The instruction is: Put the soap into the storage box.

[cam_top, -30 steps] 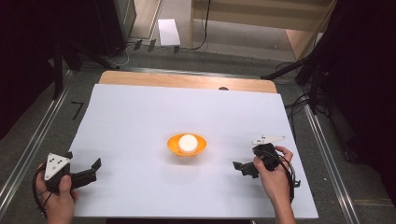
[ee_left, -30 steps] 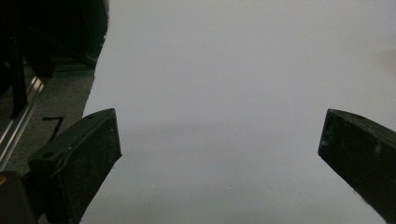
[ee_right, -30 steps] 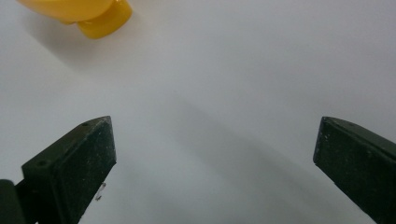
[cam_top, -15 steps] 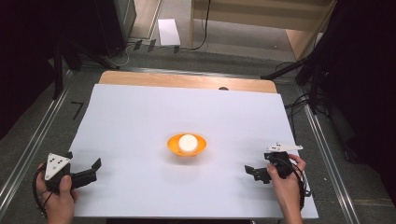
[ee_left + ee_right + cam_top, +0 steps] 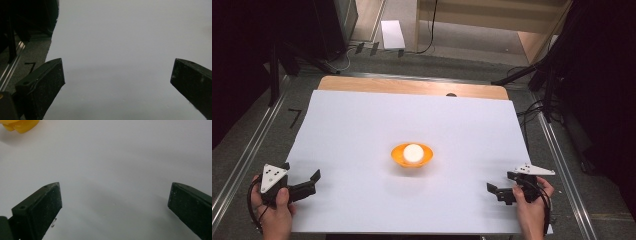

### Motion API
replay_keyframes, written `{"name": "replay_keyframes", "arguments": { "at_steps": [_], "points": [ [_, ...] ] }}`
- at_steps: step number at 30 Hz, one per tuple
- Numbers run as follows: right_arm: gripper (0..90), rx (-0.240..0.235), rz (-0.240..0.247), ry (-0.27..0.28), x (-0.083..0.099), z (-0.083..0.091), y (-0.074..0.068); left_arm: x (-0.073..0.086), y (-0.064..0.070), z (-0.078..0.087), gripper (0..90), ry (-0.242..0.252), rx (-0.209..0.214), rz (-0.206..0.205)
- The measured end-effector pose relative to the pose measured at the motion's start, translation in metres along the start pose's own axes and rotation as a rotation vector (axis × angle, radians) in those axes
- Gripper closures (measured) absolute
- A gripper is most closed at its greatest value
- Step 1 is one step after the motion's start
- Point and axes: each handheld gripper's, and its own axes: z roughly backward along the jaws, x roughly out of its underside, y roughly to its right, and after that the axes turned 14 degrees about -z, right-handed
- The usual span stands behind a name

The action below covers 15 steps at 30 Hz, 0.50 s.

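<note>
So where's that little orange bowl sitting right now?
In the high view the orange bowl sits mid-table on the white sheet, a white round thing inside, between the left gripper and right gripper.

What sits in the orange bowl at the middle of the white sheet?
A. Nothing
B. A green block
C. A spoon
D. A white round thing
D: in the high view a white round thing lies inside the orange bowl, while both grippers rest apart from it near the sheet's front corners.
</note>
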Motion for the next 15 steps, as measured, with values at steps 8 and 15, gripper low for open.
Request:
{"name": "replay_keyframes", "arguments": {
  "at_steps": [8,15],
  "points": [
    [0.0,0.016,-0.028,0.035,0.013,0.013,0.016,0.000,0.000,0.000,0.0,0.000,0.000,0.001],
    [0.0,0.031,-0.058,0.077,0.023,0.028,0.029,0.000,-0.001,0.000,0.0,0.001,0.004,0.002]
  ]
}}
